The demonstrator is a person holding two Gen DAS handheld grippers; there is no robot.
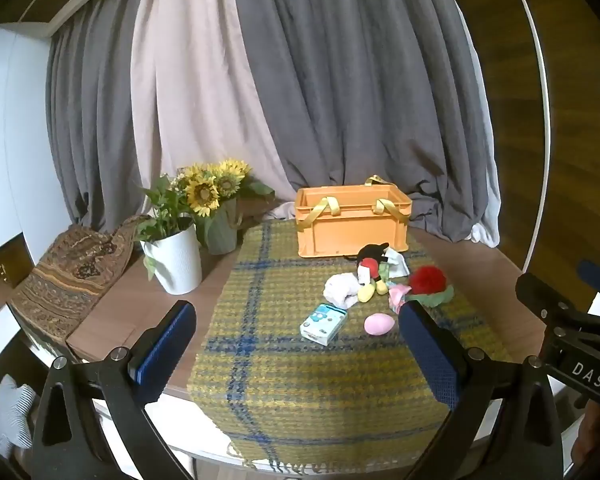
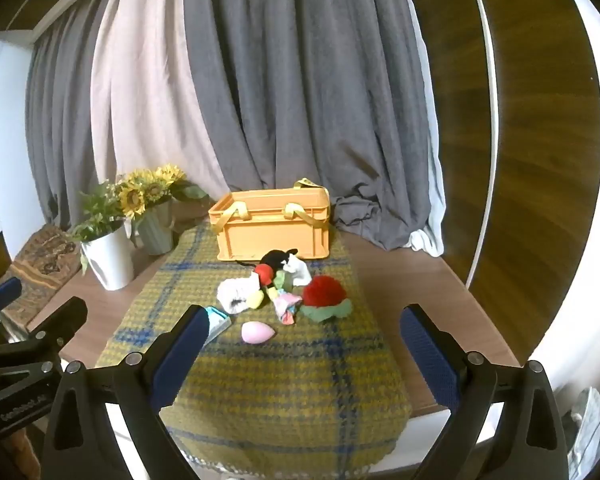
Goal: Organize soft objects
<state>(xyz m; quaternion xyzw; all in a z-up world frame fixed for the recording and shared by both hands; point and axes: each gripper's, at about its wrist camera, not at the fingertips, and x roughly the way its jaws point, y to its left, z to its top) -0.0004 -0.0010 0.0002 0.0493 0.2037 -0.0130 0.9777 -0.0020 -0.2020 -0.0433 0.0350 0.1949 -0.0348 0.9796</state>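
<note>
Left gripper (image 1: 296, 330) and right gripper (image 2: 300, 332) both spread wide, holding nothing, above the near end of the plaid cloth (image 1: 300, 400). Soft toys heaped mid-cloth: mouse plush (image 1: 370, 268), red pompom (image 1: 427, 279), white sock (image 1: 341, 289), pink egg (image 1: 379, 324). Orange crate (image 1: 350, 222) behind the heap.

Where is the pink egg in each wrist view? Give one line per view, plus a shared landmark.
Left wrist: pink egg right of centre, beside the right fingertip.
Right wrist: pink egg left of centre, near the left fingertip.
Shared landmark: orange crate behind the toy pile.
</note>
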